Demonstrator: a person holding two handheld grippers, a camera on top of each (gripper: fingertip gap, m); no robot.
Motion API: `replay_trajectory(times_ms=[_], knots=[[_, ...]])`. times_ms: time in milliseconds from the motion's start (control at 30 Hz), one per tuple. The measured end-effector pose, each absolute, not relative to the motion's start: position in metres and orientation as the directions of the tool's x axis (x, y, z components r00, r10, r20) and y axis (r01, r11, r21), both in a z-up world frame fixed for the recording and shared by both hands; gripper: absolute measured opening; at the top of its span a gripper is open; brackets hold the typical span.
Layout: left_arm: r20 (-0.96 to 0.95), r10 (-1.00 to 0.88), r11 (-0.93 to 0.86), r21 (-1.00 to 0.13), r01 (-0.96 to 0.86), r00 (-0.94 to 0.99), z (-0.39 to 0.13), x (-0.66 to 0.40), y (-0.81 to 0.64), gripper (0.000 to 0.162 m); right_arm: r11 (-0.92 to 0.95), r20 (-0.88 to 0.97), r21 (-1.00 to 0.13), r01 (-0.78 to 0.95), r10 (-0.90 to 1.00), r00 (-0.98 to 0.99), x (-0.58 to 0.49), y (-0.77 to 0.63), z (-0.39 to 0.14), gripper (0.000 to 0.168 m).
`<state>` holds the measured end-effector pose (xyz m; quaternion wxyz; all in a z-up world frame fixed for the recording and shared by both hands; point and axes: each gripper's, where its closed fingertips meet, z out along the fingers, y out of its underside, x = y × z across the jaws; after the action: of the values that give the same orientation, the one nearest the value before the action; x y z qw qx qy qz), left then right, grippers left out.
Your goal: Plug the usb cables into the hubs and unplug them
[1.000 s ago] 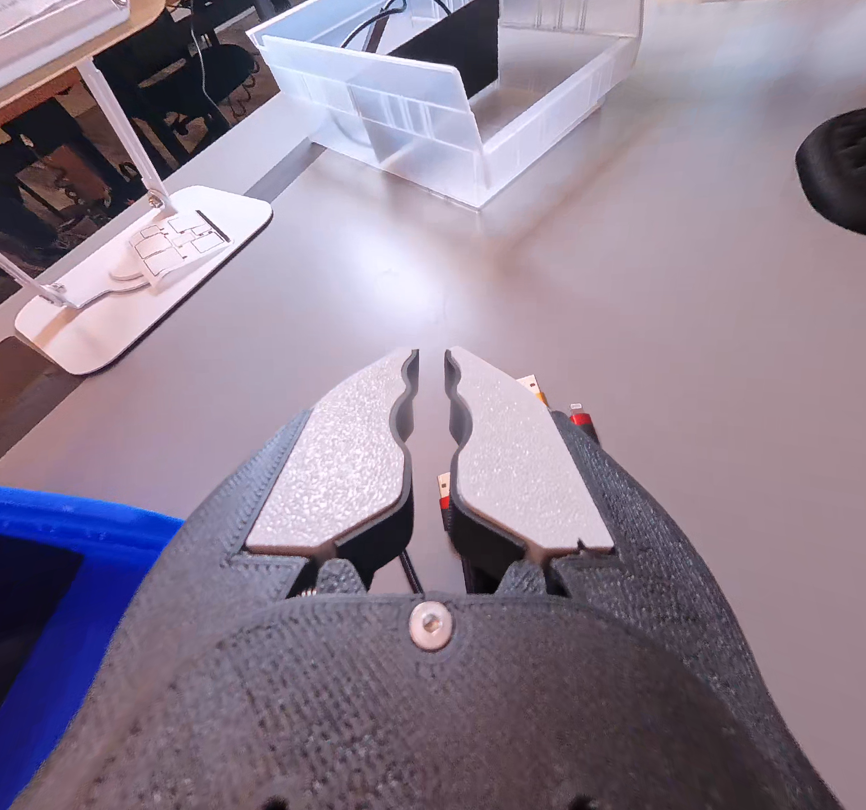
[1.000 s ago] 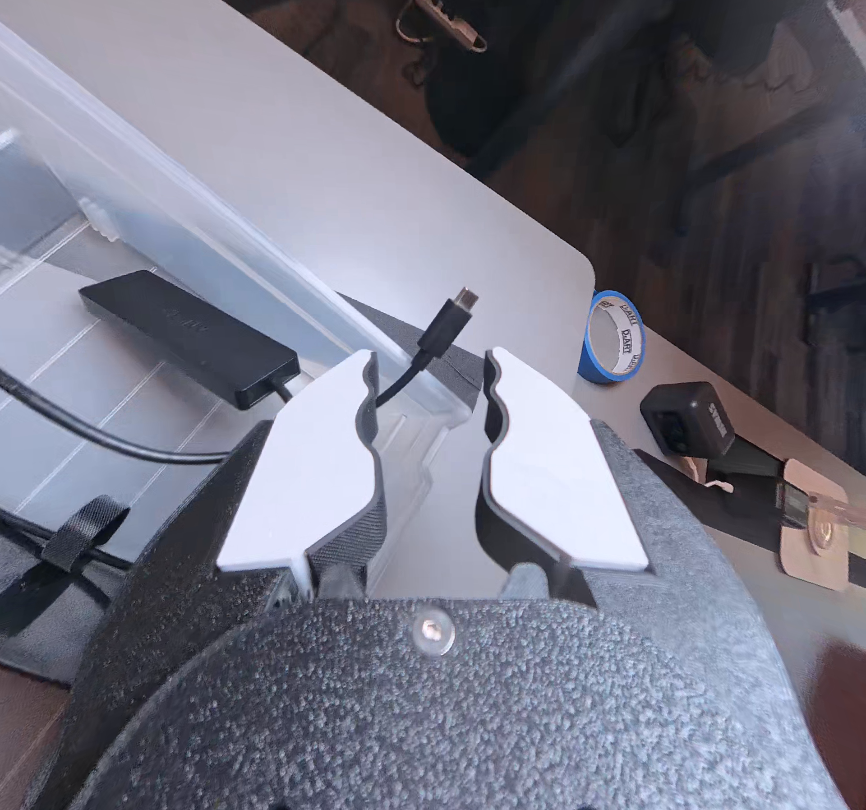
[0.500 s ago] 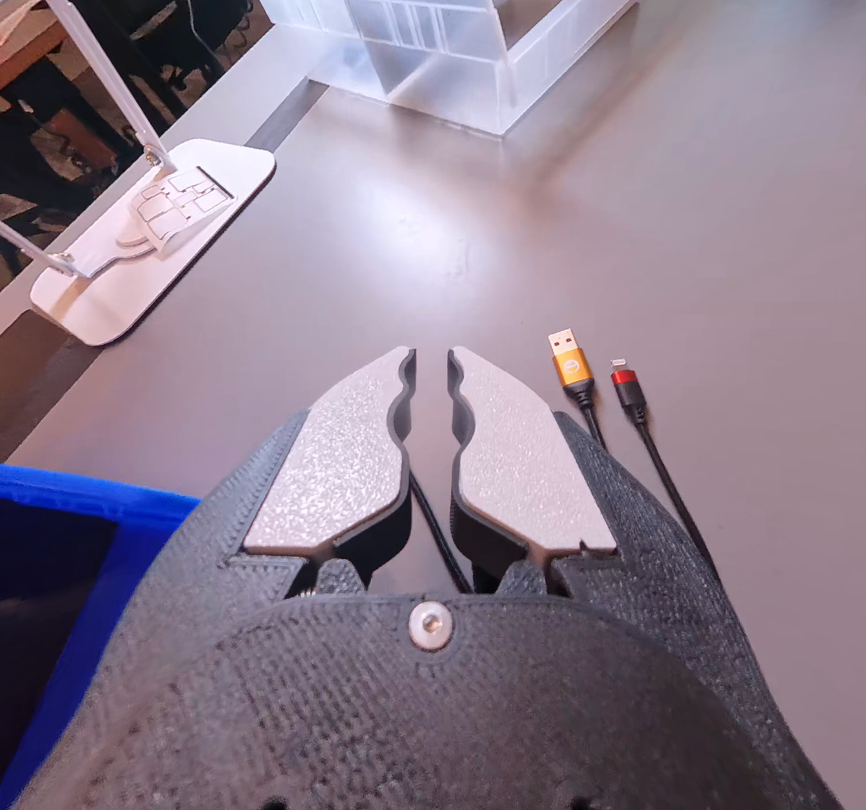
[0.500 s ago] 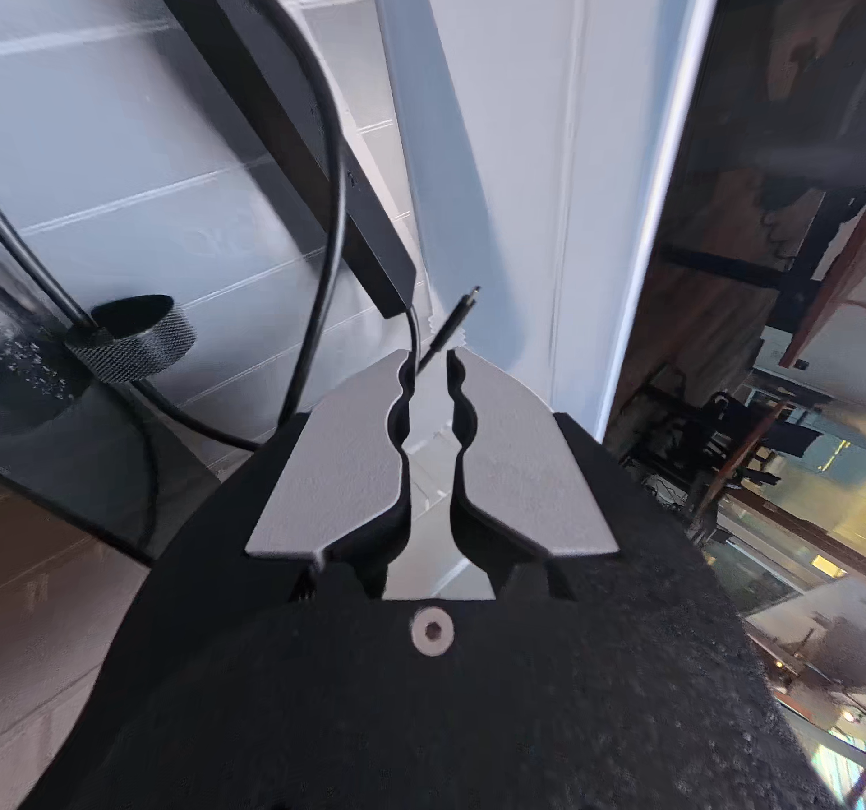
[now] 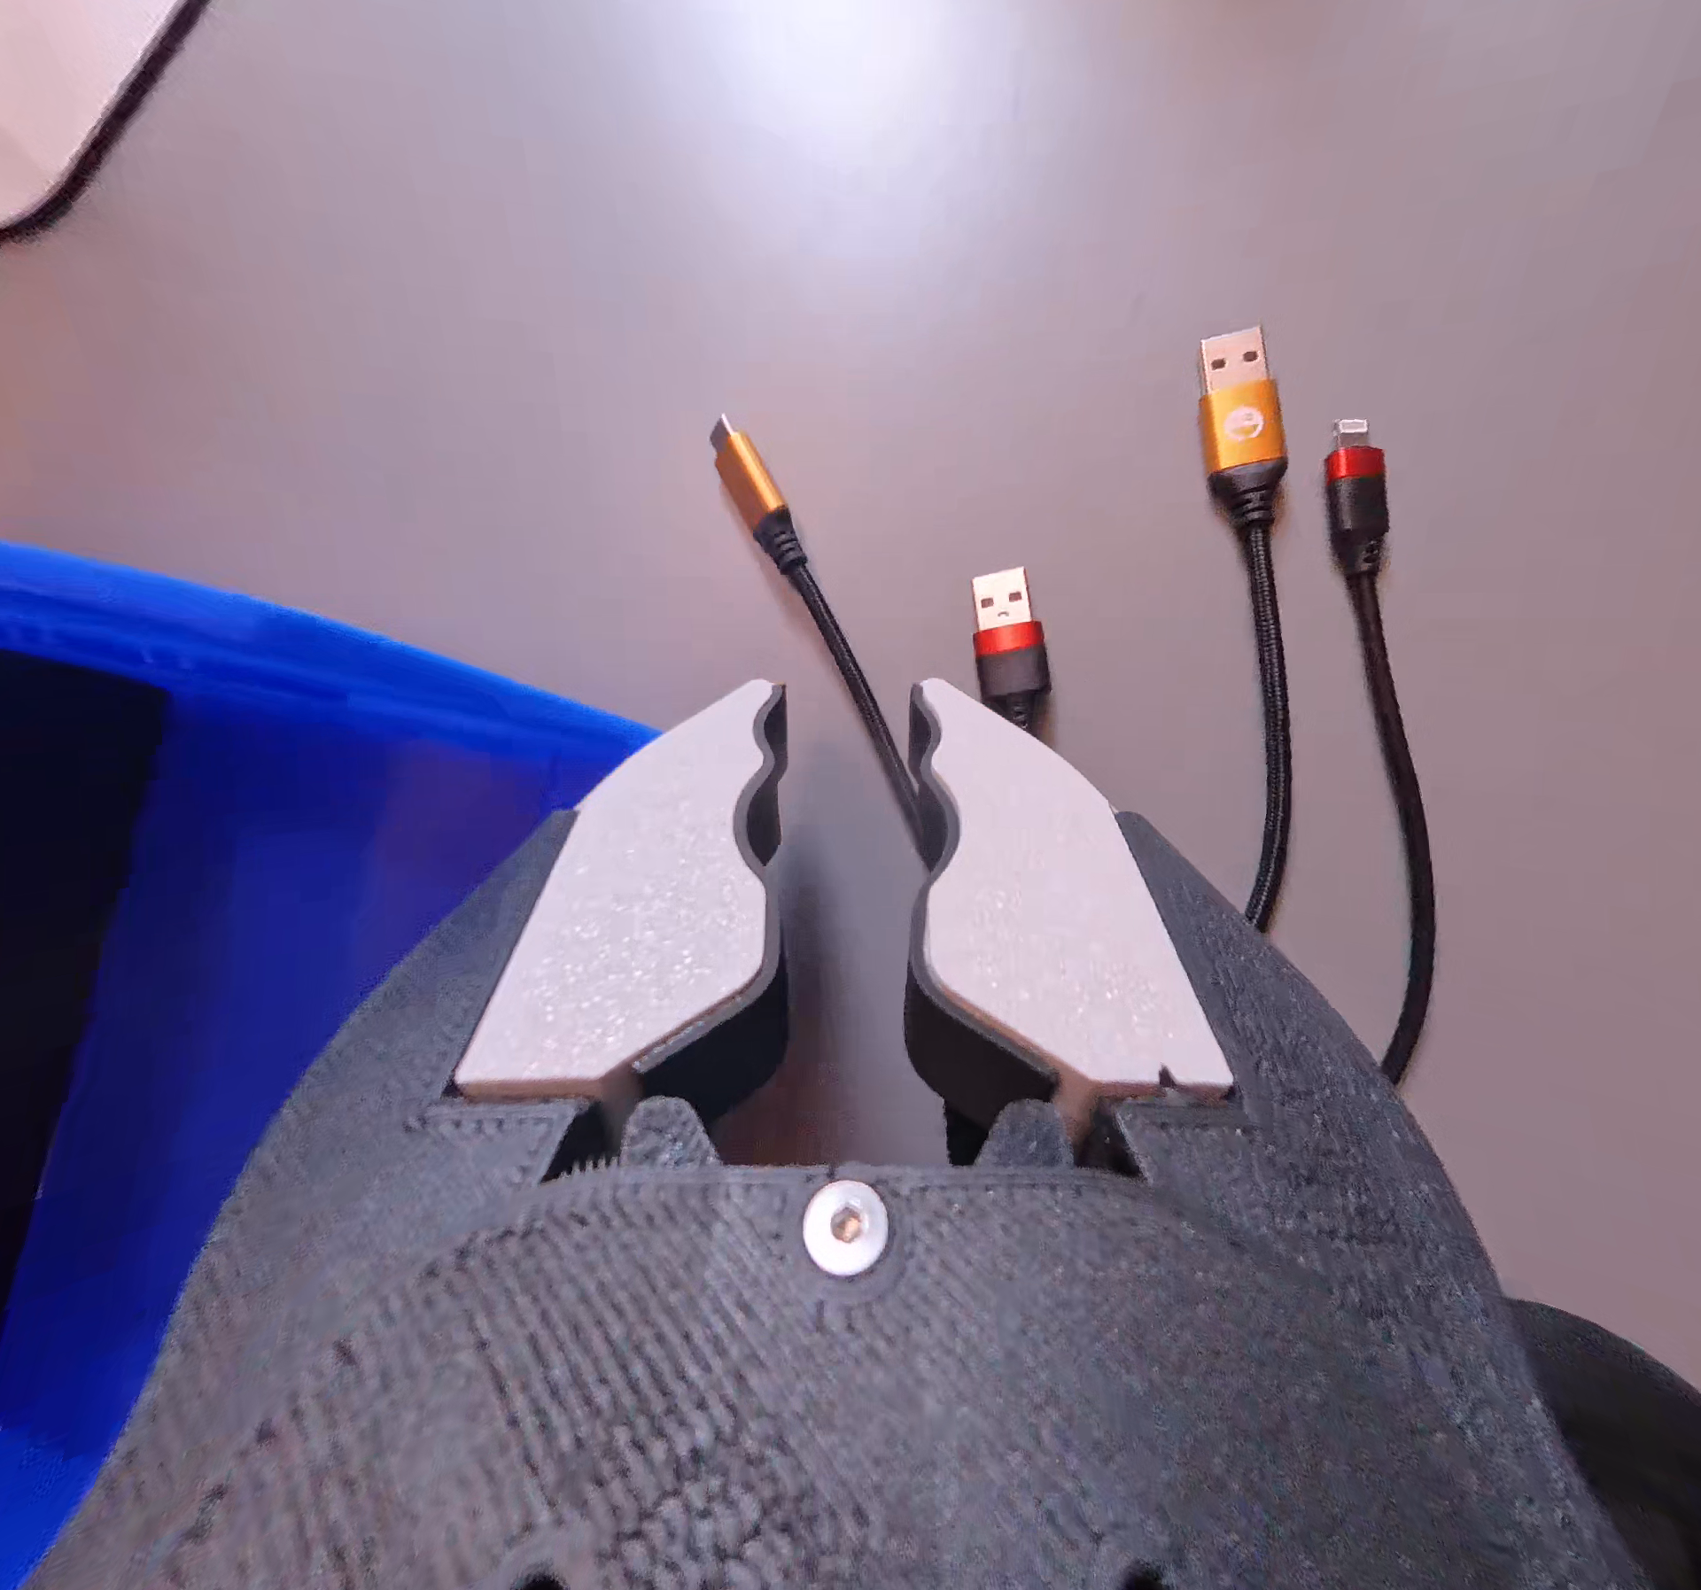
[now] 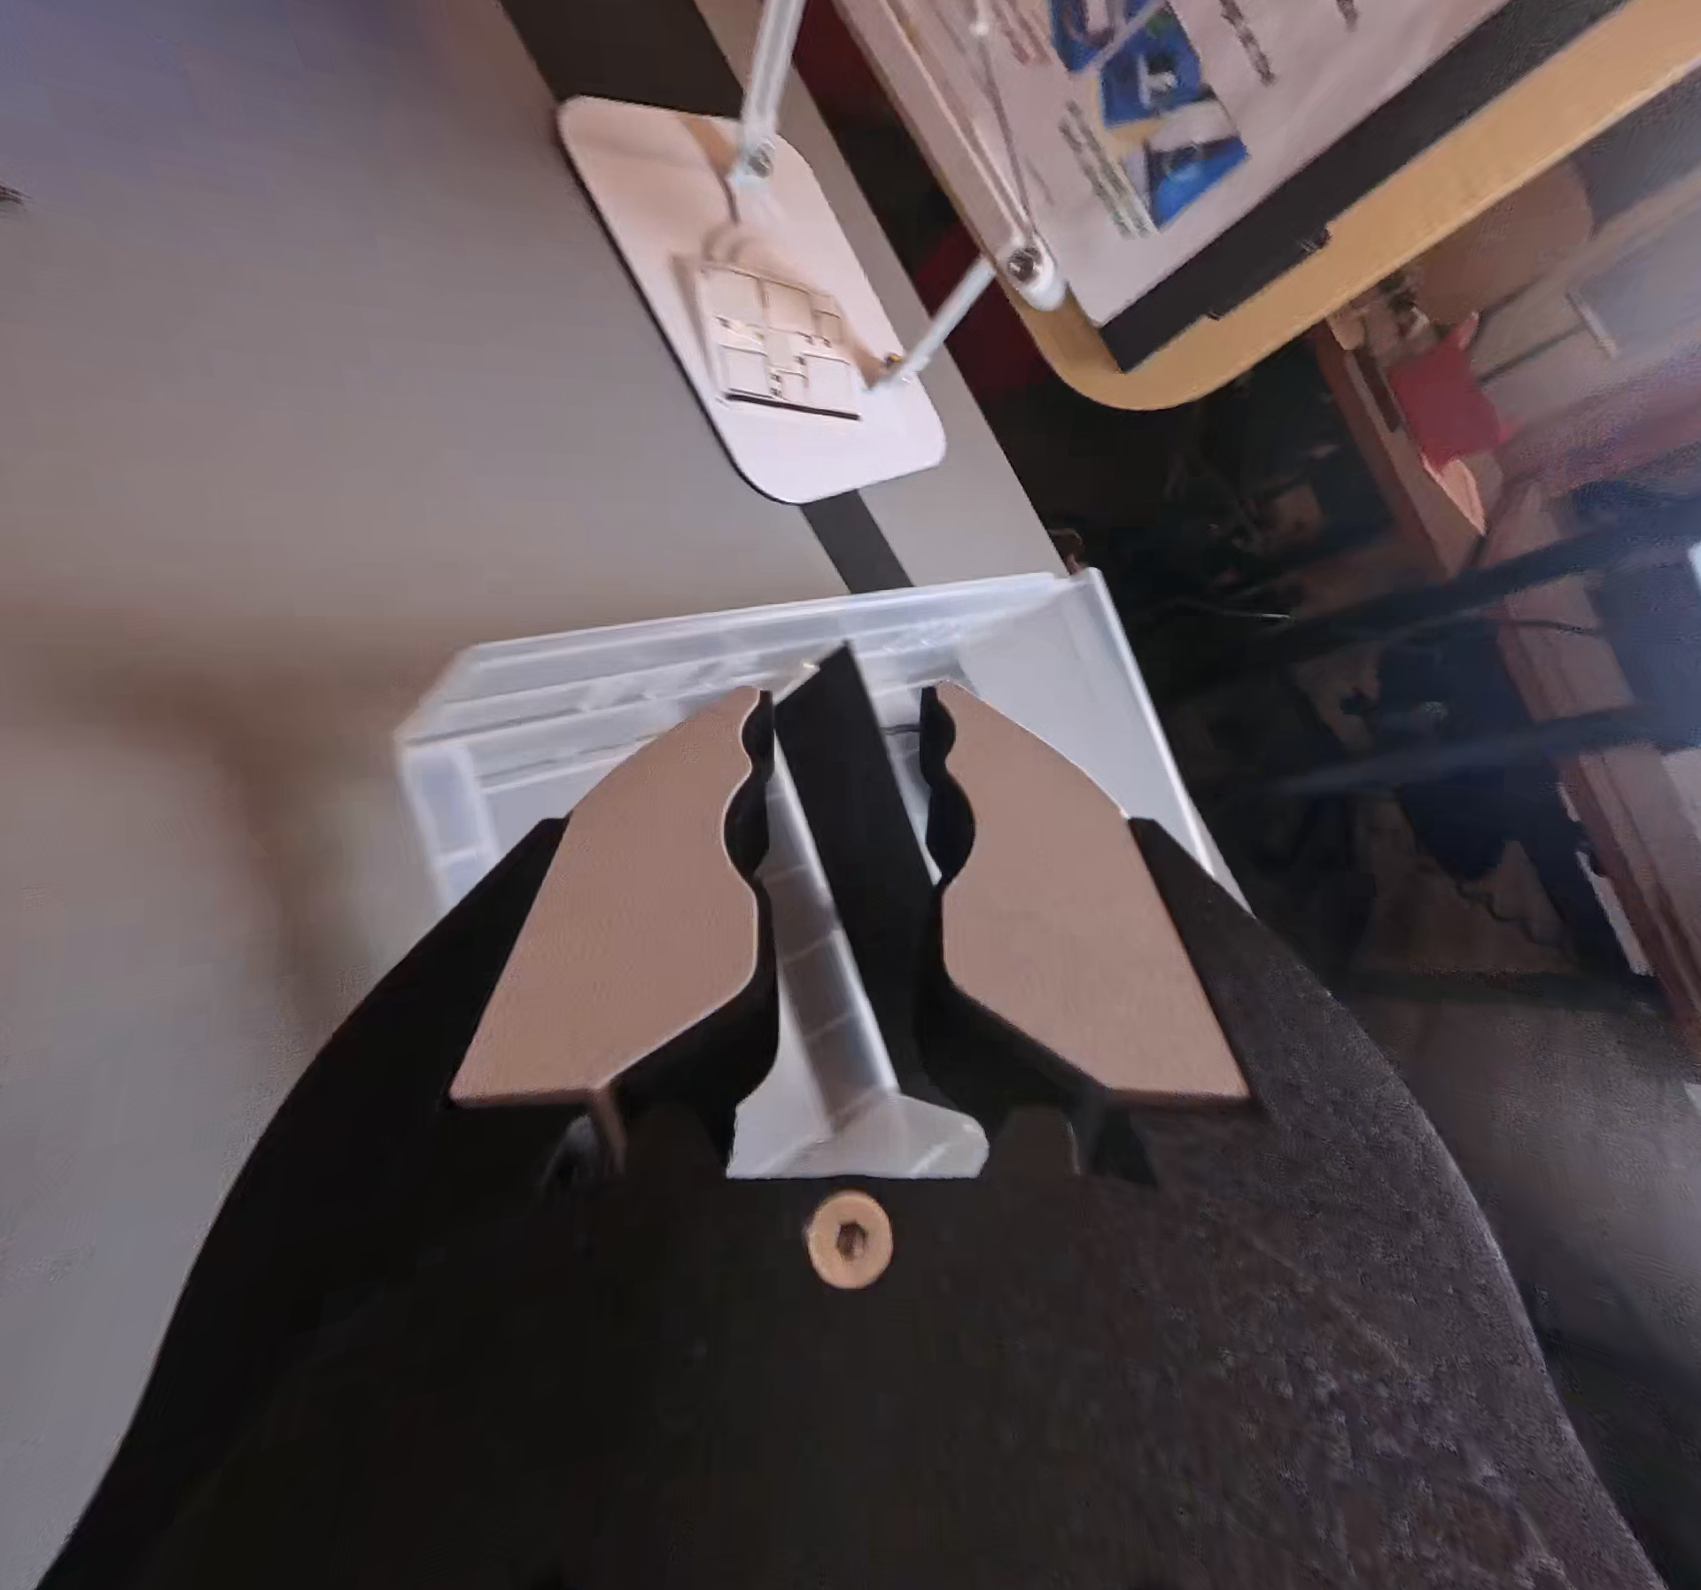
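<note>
Left wrist view, left to right: blue bin (image 5: 304, 810) at the edge, contents dark and unreadable. The left gripper (image 5: 847, 708) hangs low over the grey table (image 5: 552, 257), fingers parted by a narrow gap and clamping nothing. A braided cable with a small orange plug (image 5: 747, 478) runs up through that gap, brushing the right finger; likely lined up for a grab. Beside it lie a red-collared USB-A plug (image 5: 1008, 635), an orange USB-A plug (image 5: 1238, 418) and a red-collared slim plug (image 5: 1353, 478), tips pointing away, apart, probably laid out for easy picking. Their far ends vanish under the gripper body.

Right wrist view: the right gripper (image 6: 842, 704) hovers above the clear divided bin (image 6: 644, 653), fingers apart, empty. A flat black piece (image 6: 842, 810), presumably the hub, stands on edge against the divider. Ports not visible; frame blurred. A white lamp base (image 6: 755, 294) sits beyond.
</note>
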<state>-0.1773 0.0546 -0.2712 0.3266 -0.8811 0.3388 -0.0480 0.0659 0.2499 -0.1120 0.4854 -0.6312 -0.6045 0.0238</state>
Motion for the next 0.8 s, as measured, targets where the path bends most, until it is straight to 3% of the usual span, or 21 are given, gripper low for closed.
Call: replay_trajectory(times_ms=[133, 300, 433, 567, 800], knots=[[-0.125, -0.638, -0.616, -0.511, -0.600, 0.760, -0.285, -0.179, 0.042, 0.022, 0.212, 0.452, -0.709, 0.673, 0.869, 0.202, 0.050, 0.180, -0.135, 0.030], [-0.072, -0.641, -0.629, -0.521, -0.577, 0.764, -0.287, -0.168, 0.038, 0.005, 0.189, 0.339, -0.765, 0.616, 0.931, 0.135, 0.040, 0.130, -0.153, 0.029], [-0.145, -0.689, -0.563, -0.510, -0.651, 0.710, -0.286, -0.165, 0.039, 0.004, 0.199, 0.311, -0.785, 0.587, 0.946, 0.094, 0.031, 0.108, -0.155, 0.027], [-0.095, -0.708, -0.520, -0.600, -0.608, 0.700, -0.261, -0.153, 0.037, 0.003, 0.209, 0.299, -0.791, 0.575, 0.952, 0.066, 0.026, 0.094, -0.160, 0.027], [0.046, -0.761, -0.570, -0.523, -0.634, 0.647, -0.273, -0.156, 0.003, 0.013, 0.161, 0.235, -0.804, 0.572, 0.970, 0.058, 0.025, 0.085, -0.175, 0.026]])
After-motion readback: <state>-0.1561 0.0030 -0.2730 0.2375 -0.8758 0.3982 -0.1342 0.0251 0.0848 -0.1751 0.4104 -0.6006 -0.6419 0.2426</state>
